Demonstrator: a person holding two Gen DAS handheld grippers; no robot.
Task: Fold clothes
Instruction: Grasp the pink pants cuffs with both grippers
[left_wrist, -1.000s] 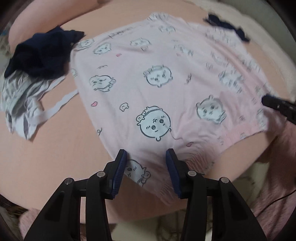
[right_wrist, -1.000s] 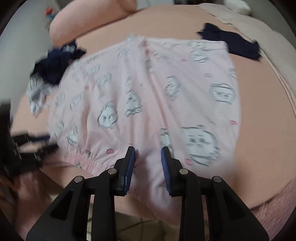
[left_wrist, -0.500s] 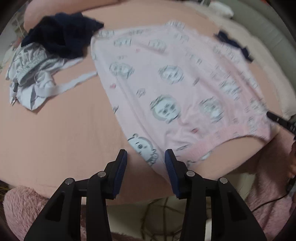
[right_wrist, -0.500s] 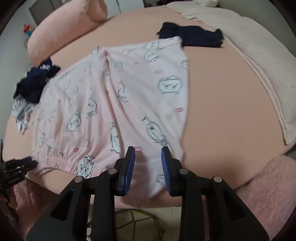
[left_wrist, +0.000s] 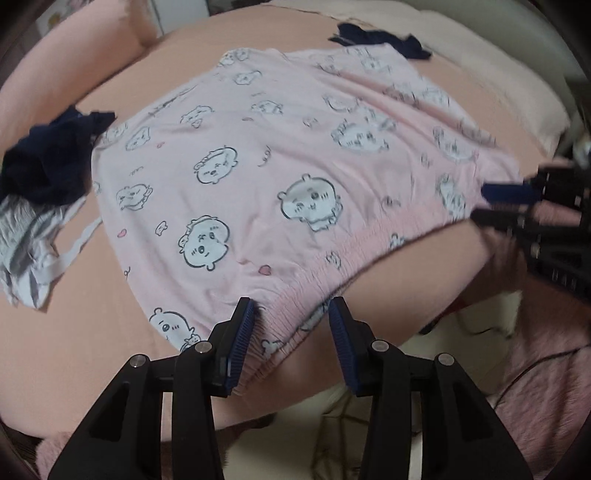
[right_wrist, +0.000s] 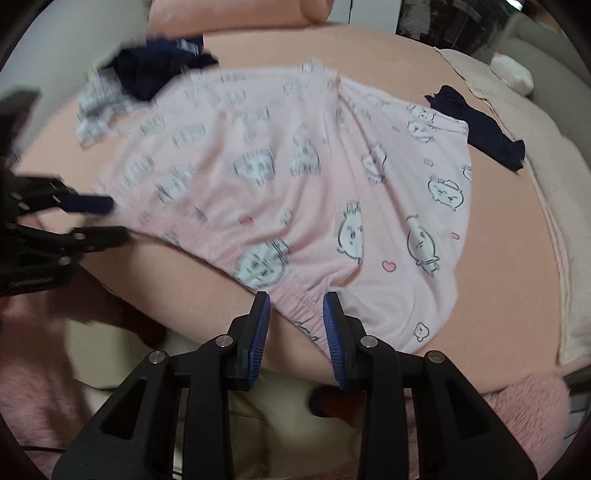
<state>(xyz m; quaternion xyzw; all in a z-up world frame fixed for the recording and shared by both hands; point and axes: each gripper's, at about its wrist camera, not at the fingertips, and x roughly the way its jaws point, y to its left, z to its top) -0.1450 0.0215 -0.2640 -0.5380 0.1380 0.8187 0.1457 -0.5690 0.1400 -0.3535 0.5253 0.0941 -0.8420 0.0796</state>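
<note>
**Inspector:** Where is the garment, and how does it lie?

**Assistant:** The pink pyjama shorts (left_wrist: 295, 177), printed with cartoon animal faces, are spread flat on the peach bed sheet (left_wrist: 92, 350). The gathered elastic waistband (left_wrist: 351, 251) runs along the near edge of the mattress, facing both tools.

**Inspector:** State of the grippers?

**Assistant:** The left gripper (left_wrist: 291, 328) has its jaws parted, straddling the waistband at one corner; cloth sits between the blue pads but is not pinched. The right gripper (right_wrist: 297, 317) is likewise spread apart over the waistband near the opposite end. Neither is clamped on anything.

**Inspector:** Reason for that placement?

**Assistant:** In my judgement, one tool at each end of the waistband allows that edge to be lifted evenly and carried over in a first fold. The flat spread suggests the garment is prepared and folding not yet begun.

**Inspector:** Other items?

**Assistant:** A navy garment (left_wrist: 48, 162) on a grey striped garment (left_wrist: 26, 240) lies well clear to one side; a second dark navy piece (right_wrist: 480, 133) touches the shorts' far hem, beside a cream blanket (right_wrist: 535, 155).

**Inspector:** Legible writing or brands?

**Assistant:** None. Small script marks sit among the printed faces, too small and blurred to read.
</note>
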